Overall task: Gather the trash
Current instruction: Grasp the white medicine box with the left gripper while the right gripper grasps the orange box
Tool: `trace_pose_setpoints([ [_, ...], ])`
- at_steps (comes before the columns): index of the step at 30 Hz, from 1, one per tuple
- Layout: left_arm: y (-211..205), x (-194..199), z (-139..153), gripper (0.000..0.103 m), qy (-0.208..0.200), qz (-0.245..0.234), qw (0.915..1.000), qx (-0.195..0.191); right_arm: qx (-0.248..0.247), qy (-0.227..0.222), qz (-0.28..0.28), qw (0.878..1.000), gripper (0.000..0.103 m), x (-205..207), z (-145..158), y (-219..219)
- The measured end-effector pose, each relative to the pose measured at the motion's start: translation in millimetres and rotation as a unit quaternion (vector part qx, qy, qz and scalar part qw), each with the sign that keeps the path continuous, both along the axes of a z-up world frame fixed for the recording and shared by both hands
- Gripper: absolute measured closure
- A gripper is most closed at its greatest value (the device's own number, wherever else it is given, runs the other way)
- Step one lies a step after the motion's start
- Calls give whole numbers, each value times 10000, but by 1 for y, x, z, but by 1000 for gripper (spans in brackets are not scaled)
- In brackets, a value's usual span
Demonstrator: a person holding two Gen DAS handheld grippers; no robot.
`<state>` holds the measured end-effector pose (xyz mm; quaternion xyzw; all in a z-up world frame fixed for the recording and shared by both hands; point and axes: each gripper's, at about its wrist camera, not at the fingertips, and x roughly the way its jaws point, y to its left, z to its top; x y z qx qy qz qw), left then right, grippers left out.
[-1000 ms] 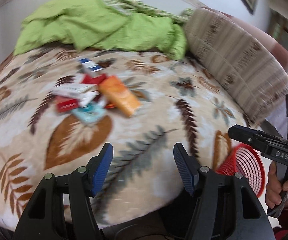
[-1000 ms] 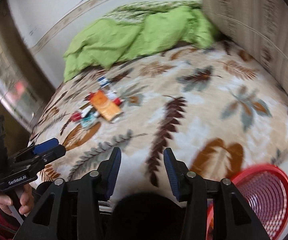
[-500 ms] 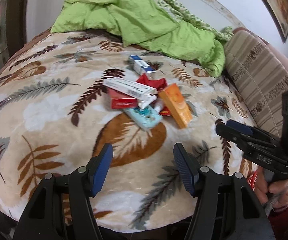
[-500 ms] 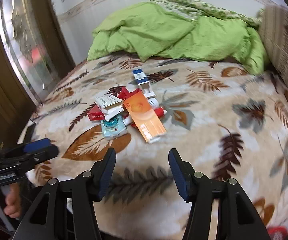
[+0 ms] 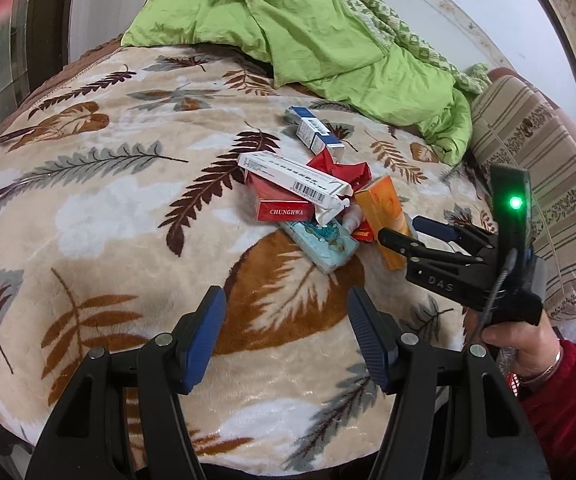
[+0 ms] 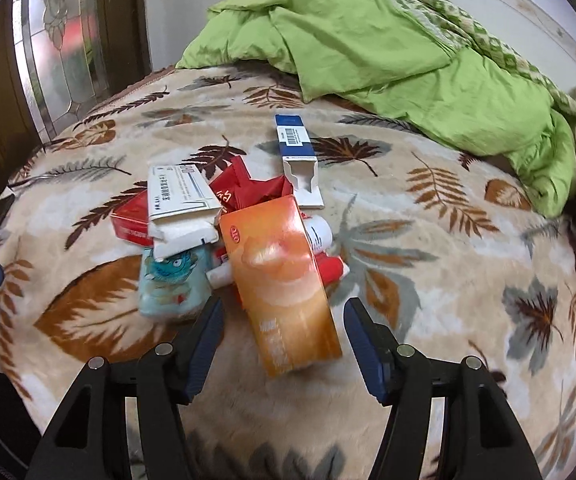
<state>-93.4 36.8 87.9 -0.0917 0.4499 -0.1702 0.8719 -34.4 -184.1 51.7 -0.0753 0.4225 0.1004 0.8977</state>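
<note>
Left wrist view: the left gripper [image 5: 284, 336] hangs with jaws spread and empty, near edge of the leaf-print blanket [image 5: 100, 216]. The trash pile [image 5: 312, 204] sits mid-bed, and the right gripper [image 5: 412, 232] reaches in from the right at the orange box [image 5: 380, 216].

Right wrist view: right gripper [image 6: 282, 340] jaws are released, straddling the orange box's [image 6: 284, 284] near end. Looks like the first pickup; next it should ease forward and squeeze across the box's width.
</note>
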Motion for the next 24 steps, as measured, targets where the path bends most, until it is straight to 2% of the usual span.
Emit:
trace_pose_setpoints([
  [2, -2, 4, 0, 41, 19, -6, 10000, -2, 58, 41, -39, 10000, 39, 5, -5, -2],
  [4, -5, 7, 1, 41, 4, -17, 10000, 34, 200, 66, -42, 9998, 49, 5, -7, -2],
  [8, -11, 19, 2, 41, -1, -29, 10000, 79, 369, -13, -110, 9993, 49, -6, -4, -3],
  [12, -18, 41, 5, 41, 146, 69, 9999, 0, 858, -54, -487, 9951, 50, -26, 6, -14],
  [15, -23, 66, 7, 41, 407, 243, 9987, -193, 1218, -184, -853, 9887, 52, -51, 13, -24],
  [16, -24, 74, 8, 41, 491, 305, 9980, -246, 1267, -214, -899, 9876, 70, -56, 14, -25],
  [17, -26, 85, 7, 41, 624, 404, 9968, -289, 1312, -213, -936, 9867, 75, -63, 15, -26],
  [20, -33, 117, 4, 41, 969, 658, 9921, -452, 1579, -290, -1090, 9810, 75, -81, 14, -34],
  [24, -43, 151, -6, 41, 1356, 938, 9858, -310, 1658, -355, -1090, 9795, 76, -92, 11, -39],
])
